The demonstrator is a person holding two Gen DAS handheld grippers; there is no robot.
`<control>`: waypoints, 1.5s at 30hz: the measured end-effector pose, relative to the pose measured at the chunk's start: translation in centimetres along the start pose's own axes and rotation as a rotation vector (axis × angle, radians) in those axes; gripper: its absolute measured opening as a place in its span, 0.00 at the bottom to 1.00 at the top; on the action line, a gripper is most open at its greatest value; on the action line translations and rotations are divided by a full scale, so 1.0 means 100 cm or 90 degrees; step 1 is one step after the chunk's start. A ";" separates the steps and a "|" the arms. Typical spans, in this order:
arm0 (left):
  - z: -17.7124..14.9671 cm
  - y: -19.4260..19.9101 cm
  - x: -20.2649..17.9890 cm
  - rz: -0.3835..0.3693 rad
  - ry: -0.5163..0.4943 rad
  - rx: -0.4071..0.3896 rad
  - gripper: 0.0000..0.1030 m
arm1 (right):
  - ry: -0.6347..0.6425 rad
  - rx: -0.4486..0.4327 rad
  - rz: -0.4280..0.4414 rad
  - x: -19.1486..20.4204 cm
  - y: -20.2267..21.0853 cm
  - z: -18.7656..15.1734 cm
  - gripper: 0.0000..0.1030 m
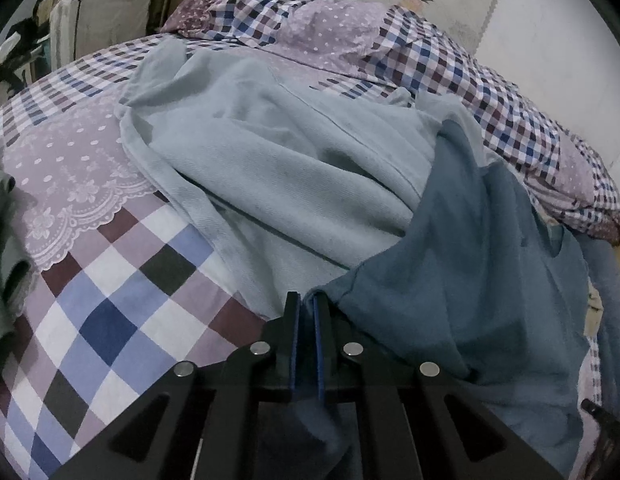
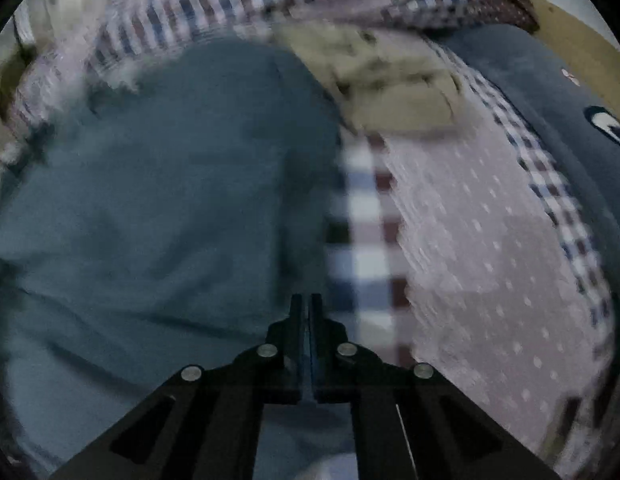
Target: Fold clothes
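Left wrist view. Left gripper point(image 1: 306, 312): fingers drawn together, pinching an edge of the dark blue garment point(image 1: 449, 272), with cloth showing between the pads. The garment hangs rumpled from the grip and drapes to the right over the bed point(image 1: 110, 300). Its outer face is dark blue; a pale blue face point(image 1: 270, 160), likely its inside, lies spread and creased across the checked bedcover. Pillows point(image 1: 329, 28) at the far end. Risk: the thin pinch may slip if pulled against the weight of the cloth, and the creases would then set into the fold.

Right wrist view, blurred. Right gripper point(image 2: 306, 316): fingers nearly together; whether cloth sits between them cannot be told. Dark blue garment point(image 2: 170, 200) fills the left, beside a tan item point(image 2: 393, 88). Risk: uneven pull between the two hands would skew the fold.
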State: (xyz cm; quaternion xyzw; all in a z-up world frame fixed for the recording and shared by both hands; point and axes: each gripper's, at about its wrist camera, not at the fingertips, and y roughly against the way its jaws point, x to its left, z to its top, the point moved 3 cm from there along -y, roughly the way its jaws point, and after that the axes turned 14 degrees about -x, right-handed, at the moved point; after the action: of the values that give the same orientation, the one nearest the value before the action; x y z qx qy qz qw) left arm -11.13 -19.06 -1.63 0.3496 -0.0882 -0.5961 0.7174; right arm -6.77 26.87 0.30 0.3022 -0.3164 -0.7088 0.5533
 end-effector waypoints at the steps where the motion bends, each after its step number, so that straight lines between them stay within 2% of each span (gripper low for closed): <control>1: 0.000 0.000 0.000 -0.001 0.001 0.002 0.04 | -0.005 0.021 -0.007 -0.002 -0.004 -0.004 0.01; 4: 0.001 0.001 0.003 -0.004 0.010 0.011 0.05 | -0.020 0.011 -0.020 -0.002 0.010 0.003 0.04; 5: 0.002 0.001 0.004 -0.007 0.017 0.015 0.06 | -0.019 0.002 -0.009 0.007 0.015 0.010 0.04; 9: 0.003 0.003 0.009 -0.017 0.041 0.023 0.07 | 0.013 -0.041 0.101 0.081 0.027 0.060 0.10; 11: 0.002 0.003 0.008 -0.022 0.042 0.026 0.07 | 0.029 -0.063 0.156 0.118 0.034 0.084 0.24; 12: 0.002 0.003 0.008 -0.024 0.042 0.027 0.07 | 0.037 -0.074 0.184 0.136 0.037 0.097 0.38; 13: 0.002 0.003 0.009 -0.028 0.043 0.029 0.07 | 0.045 -0.084 0.211 0.155 0.040 0.109 0.41; 18: 0.004 0.002 0.011 -0.046 0.052 0.035 0.07 | 0.084 -0.129 0.346 0.249 0.053 0.170 0.42; 22: 0.005 0.001 0.012 -0.060 0.049 0.034 0.07 | 0.087 -0.078 0.419 0.320 0.013 0.200 0.42; 24: 0.006 0.000 0.012 -0.067 0.044 0.031 0.05 | 0.100 -0.052 0.412 0.350 -0.008 0.206 0.42; 26: 0.006 -0.001 0.014 -0.073 0.049 0.033 0.04 | 0.141 -0.041 0.383 0.377 -0.027 0.212 0.42; 30: 0.008 -0.004 0.016 -0.082 0.069 0.038 0.04 | 0.179 -0.009 0.362 0.407 -0.056 0.213 0.41; 31: 0.008 -0.005 0.016 -0.083 0.075 0.039 0.04 | 0.185 -0.007 0.350 0.411 -0.061 0.212 0.37; 32: 0.008 -0.006 0.016 -0.084 0.081 0.041 0.04 | 0.190 -0.006 0.337 0.415 -0.067 0.214 0.26; 33: 0.008 -0.007 0.017 -0.084 0.087 0.040 0.03 | 0.189 -0.010 0.326 0.418 -0.071 0.218 0.02; 35: 0.010 -0.004 0.017 -0.087 0.099 0.027 0.02 | 0.180 -0.039 0.320 0.422 -0.069 0.231 0.01; 38: 0.019 0.010 0.014 -0.098 0.100 -0.024 0.02 | 0.189 -0.111 0.306 0.433 -0.053 0.256 0.01; 39: 0.022 0.014 0.013 -0.100 0.099 -0.038 0.02 | 0.203 -0.119 0.298 0.438 -0.053 0.259 0.01; 41: 0.022 0.013 0.013 -0.094 0.095 -0.034 0.02 | 0.236 -0.109 0.277 0.450 -0.064 0.258 0.01; 45: 0.013 -0.009 0.012 -0.079 0.082 0.030 0.03 | 0.287 -0.038 0.225 0.464 -0.100 0.241 0.05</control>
State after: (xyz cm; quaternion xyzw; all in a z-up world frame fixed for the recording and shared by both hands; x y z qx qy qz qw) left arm -12.18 -20.75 -1.56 0.4092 -0.0339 -0.6135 0.6746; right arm -40.94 -13.80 3.72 0.3759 -0.2124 -0.5254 0.7332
